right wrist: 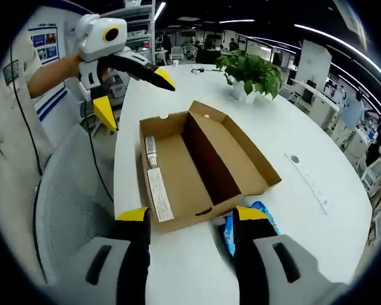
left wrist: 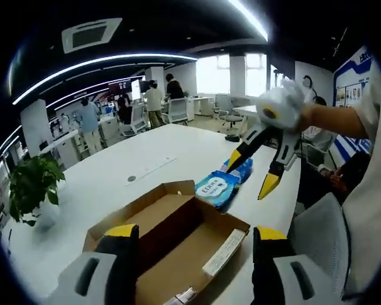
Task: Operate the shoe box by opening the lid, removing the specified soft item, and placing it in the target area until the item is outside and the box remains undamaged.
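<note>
The shoe box (left wrist: pixel 178 235) lies open on the white worktop (left wrist: pixel 114 171), its lid folded flat beside the base so both brown cardboard halves show bare bottoms. A white label (right wrist: pixel 159 194) runs along one inner wall of the box.

The soft item, a blue packet of wipes (left wrist: pixel 217 187), lies on the worktop just outside the box, touching or nearly touching one of its short ends. In the right gripper view the packet (right wrist: pixel 261 219) peeks out beside the box's near corner, partly hidden behind that view's own jaw.

The left claw (left wrist: pixel 193 238) hangs above the box end opposite the packet, jaws spread wide with nothing between them. In the right gripper view the same claw (right wrist: pixel 134 95) shows beyond the far end of the box, held in a person's hand, yellow tips well apart.

The right claw (right wrist: pixel 190 219) hovers over the packet end of the box, jaws wide and empty. In the left gripper view it (left wrist: pixel 251 171) floats above the packet, clear of it, yellow tips parted.

A potted plant (right wrist: pixel 251 73) stands on the worktop well beyond the box. A grey chair (right wrist: pixel 76 210) sits beside the worktop on the box's label side.
</note>
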{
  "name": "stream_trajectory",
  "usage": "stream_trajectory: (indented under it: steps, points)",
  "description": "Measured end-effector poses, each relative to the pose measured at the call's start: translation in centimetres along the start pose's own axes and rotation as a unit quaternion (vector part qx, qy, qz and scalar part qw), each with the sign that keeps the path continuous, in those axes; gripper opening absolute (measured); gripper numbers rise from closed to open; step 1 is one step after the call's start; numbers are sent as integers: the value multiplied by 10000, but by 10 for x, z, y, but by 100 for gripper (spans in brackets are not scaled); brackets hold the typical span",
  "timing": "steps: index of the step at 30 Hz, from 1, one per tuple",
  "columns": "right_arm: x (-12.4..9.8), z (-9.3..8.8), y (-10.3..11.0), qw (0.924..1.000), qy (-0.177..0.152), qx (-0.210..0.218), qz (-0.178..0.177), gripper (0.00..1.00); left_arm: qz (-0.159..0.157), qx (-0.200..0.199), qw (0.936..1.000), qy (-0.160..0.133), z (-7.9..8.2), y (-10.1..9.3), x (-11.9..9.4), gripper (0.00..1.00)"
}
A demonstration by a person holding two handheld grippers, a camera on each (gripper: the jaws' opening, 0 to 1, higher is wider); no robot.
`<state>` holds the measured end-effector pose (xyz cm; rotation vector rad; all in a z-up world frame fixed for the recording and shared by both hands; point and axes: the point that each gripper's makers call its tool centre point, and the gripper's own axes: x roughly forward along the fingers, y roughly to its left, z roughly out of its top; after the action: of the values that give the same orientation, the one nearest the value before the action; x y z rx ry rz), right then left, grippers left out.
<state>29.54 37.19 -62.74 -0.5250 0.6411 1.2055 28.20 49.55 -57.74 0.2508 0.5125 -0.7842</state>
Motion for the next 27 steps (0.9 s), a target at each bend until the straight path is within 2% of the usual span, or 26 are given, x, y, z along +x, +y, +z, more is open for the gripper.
stream_trajectory:
  steps: [8,16,27]
  points:
    - [12,3,8,9997,96,-202,123,48,216,-144,9997,16,-11,11,-15,75]
    - [26,-1,10,9986,279,-377,261,47,377,-227,9990,24,-20,19,-25,76]
    - [59,-19,19,9947,592,-585,600,44,578,-339,9977,34,-27,33,-32,75]
